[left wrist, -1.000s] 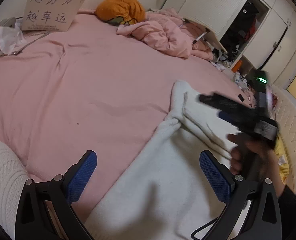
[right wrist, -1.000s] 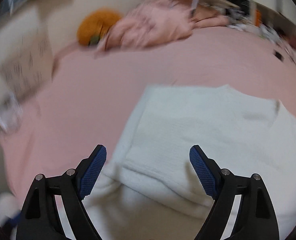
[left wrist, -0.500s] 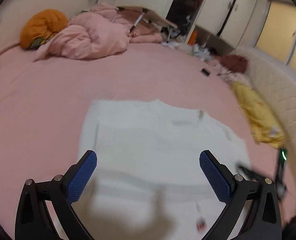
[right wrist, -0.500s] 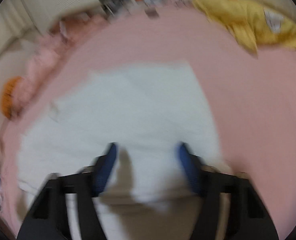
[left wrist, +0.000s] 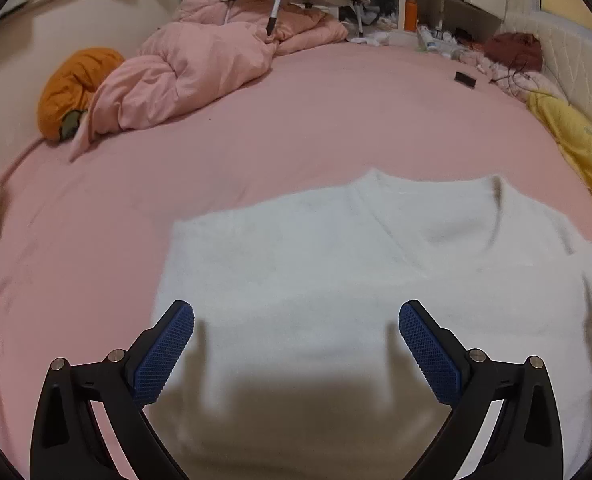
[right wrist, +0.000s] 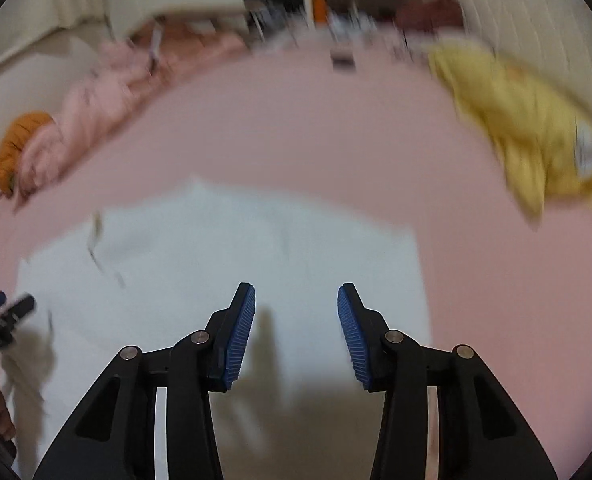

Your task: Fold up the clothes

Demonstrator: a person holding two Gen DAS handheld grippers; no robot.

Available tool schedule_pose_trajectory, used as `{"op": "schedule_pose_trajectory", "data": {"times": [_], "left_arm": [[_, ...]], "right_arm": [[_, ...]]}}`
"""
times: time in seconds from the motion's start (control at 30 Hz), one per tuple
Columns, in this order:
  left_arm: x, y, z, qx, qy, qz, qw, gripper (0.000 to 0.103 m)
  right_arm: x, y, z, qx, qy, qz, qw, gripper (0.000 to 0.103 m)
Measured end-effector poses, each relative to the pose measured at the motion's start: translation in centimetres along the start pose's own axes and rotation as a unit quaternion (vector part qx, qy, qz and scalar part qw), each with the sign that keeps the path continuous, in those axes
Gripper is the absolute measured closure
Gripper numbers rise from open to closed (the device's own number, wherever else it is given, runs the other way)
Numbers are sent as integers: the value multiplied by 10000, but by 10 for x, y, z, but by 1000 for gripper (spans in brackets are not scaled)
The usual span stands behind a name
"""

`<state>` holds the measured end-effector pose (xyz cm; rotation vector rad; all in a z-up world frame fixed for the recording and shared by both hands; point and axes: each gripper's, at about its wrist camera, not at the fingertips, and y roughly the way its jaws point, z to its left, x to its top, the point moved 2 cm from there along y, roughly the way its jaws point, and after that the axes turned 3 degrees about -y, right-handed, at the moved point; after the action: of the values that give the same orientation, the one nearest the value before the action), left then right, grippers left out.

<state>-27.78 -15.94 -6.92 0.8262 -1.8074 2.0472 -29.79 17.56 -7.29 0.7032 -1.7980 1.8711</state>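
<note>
We held both grippers above a white knitted sweater (left wrist: 335,264) spread flat on the pink bedsheet (left wrist: 256,120). The left gripper (left wrist: 296,344) stood wide open and gripped nothing, the sweater lying beneath it from six round to three o'clock. The right gripper (right wrist: 296,332) had narrowed to about half open within that second and was likewise empty, with the white cloth (right wrist: 216,256) under it and stretching toward nine o'clock.
</note>
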Motion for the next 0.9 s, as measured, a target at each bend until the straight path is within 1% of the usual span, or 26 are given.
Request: {"op": "schedule_pose_trajectory", "data": {"times": [0.07, 0.1, 0.13, 0.17, 0.2, 0.27, 0.33, 0.37, 0.4, 0.43, 0.47, 0.5, 0.53, 0.6, 0.67, 0.73, 0.83, 0.9], "left_arm": [[-3, 26, 3, 32, -29, 355, 9994, 0], [-6, 35, 7, -67, -109, 414, 9991, 0], [-6, 38, 10, -188, -167, 364, 9990, 0], [-6, 38, 10, -231, -152, 374, 9989, 0], [-6, 39, 10, -275, -137, 384, 9988, 0], [-6, 40, 9, -333, -49, 414, 9986, 0], [-2, 34, 7, -258, 189, 511, 9982, 0], [-2, 24, 9, -147, 208, 503, 9984, 0], [-4, 9, 12, -7, 192, 431, 9989, 0], [-9, -8, 14, 79, 198, 341, 9992, 0], [-18, -27, 16, 108, 228, 233, 9994, 0], [-27, -46, 18, 136, 258, 125, 9995, 0], [-38, -64, 19, 167, 295, 73, 9994, 0], [-71, -97, 19, 194, 383, 103, 9990, 0], [-108, -125, 20, 70, 388, 248, 9989, 0], [-144, -150, 23, -46, 367, 394, 9985, 0], [-197, -180, 31, -160, 345, 506, 9980, 0], [-228, -189, 40, -319, 209, 660, 9971, 0]], "right_arm": [[10, 13, 1, -189, -19, 58, 9998, 58], [5, 24, -1, -204, -8, 137, 9997, 58], [-3, 36, -5, -192, 10, 233, 9995, 58], [-11, 49, -8, -179, 28, 330, 9993, 58], [-14, 53, -8, -218, -4, 317, 9993, 58], [-13, 52, -3, -304, -86, 282, 9991, 57], [-8, 46, 0, -303, -94, 346, 9989, 56], [-5, 37, 1, -271, -38, 348, 9990, 56], [-9, 19, 1, -193, 53, 302, 9993, 56], [-17, 0, 2, -98, 154, 241, 9995, 51], [-24, -20, 2, -4, 254, 180, 9995, 37], [-38, -43, 5, 99, 346, 170, 9992, 32], [-51, -62, 8, 135, 405, 183, 9989, 28], [-84, -97, 17, 82, 454, 314, 9984, 28], [-122, -128, 29, 12, 453, 526, 9976, 28], [-161, -162, 37, -76, 424, 646, 9970, 28], [-206, -205, 48, -113, 427, 723, 9964, 28], [-237, -229, 55, -49, 452, 802, 9957, 28]]}}
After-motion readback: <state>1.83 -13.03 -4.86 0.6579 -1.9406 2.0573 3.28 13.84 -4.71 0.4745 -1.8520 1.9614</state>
